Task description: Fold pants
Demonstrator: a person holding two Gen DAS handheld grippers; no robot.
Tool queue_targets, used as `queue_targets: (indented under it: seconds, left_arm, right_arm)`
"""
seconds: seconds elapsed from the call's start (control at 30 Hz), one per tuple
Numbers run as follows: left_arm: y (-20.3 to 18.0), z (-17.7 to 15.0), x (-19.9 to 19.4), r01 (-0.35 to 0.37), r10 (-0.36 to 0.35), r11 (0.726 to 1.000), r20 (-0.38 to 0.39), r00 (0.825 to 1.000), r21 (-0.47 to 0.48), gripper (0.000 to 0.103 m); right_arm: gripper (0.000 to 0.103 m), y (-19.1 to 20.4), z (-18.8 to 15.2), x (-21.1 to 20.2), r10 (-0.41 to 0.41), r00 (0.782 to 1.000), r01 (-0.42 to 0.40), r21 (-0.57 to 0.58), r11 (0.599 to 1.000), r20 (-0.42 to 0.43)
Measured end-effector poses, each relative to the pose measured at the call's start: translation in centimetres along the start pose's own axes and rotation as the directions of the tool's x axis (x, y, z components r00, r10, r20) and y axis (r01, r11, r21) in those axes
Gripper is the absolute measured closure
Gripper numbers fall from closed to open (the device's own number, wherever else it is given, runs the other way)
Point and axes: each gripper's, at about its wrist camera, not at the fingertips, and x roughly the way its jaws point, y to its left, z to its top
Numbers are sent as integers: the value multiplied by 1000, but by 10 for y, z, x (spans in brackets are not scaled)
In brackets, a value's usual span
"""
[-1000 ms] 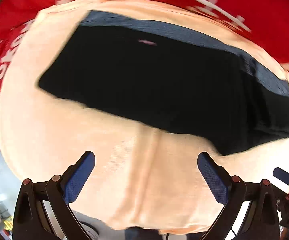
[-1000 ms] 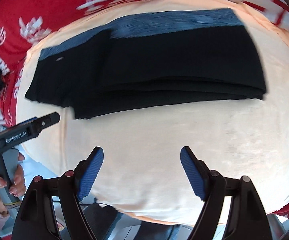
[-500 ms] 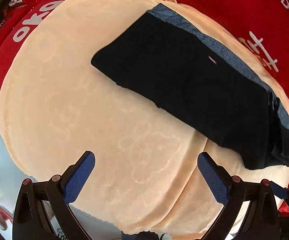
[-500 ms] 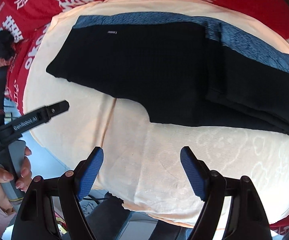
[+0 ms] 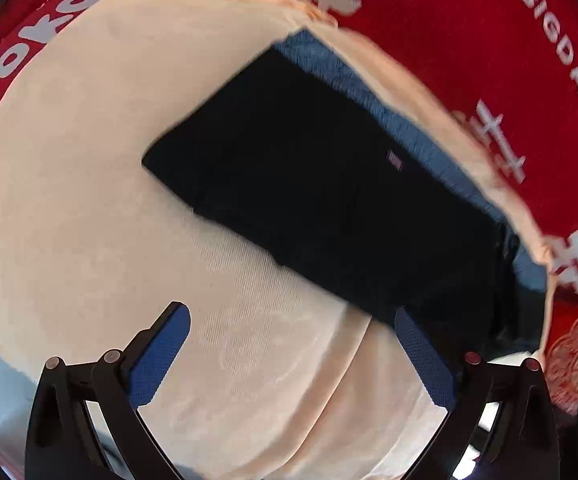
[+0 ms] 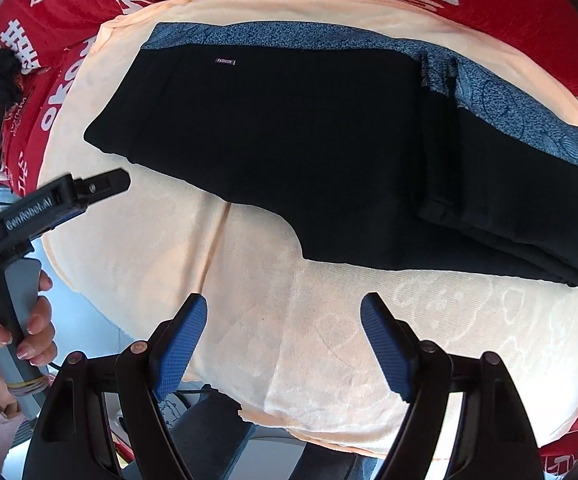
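Peach cloth [image 6: 329, 320] covers the counter, with a red cloth [image 6: 509, 8] printed in white lettering lying beneath it and showing around its far edges. Both tongs hang released over the near part of the counter, holding nothing: the right tongs [image 6: 285, 340] with blue pads [image 6: 181, 344] spread wide, the left tongs [image 5: 289, 356] likewise spread, their right-hand pad just at the near edge of the garment. The left tongs also appear in the right wrist view [image 6: 101, 186], held by a hand [image 6: 21, 332] with painted nails. Beyond them the black pants [image 6: 309, 152] lie flat on the peach cloth, folded over at the right end, long axis running left to right. Their blue patterned waistband [image 6: 489, 92] lies along the far edge, with a small label [image 6: 225, 61] just below it.
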Motion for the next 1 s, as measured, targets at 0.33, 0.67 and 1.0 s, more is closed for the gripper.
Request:
queue_targets:
  seconds: [0.33,0.67,1.0]
  left_arm:
    - [13,32,25,255,-249,964,83,965,-71,0]
    - [24,28,46,384,-367,917,155,917,-104,0]
    - [5,34,42,390,-343,903,243,907,-180,0]
  right_arm:
    - [21,-10,2,7,19,1000,-19,21,1000,-9]
    - [21,-10,4,21,41,999,-41,17,999,-13]
    - [21,-6,11,27,73,997,-73,18,997,-12]
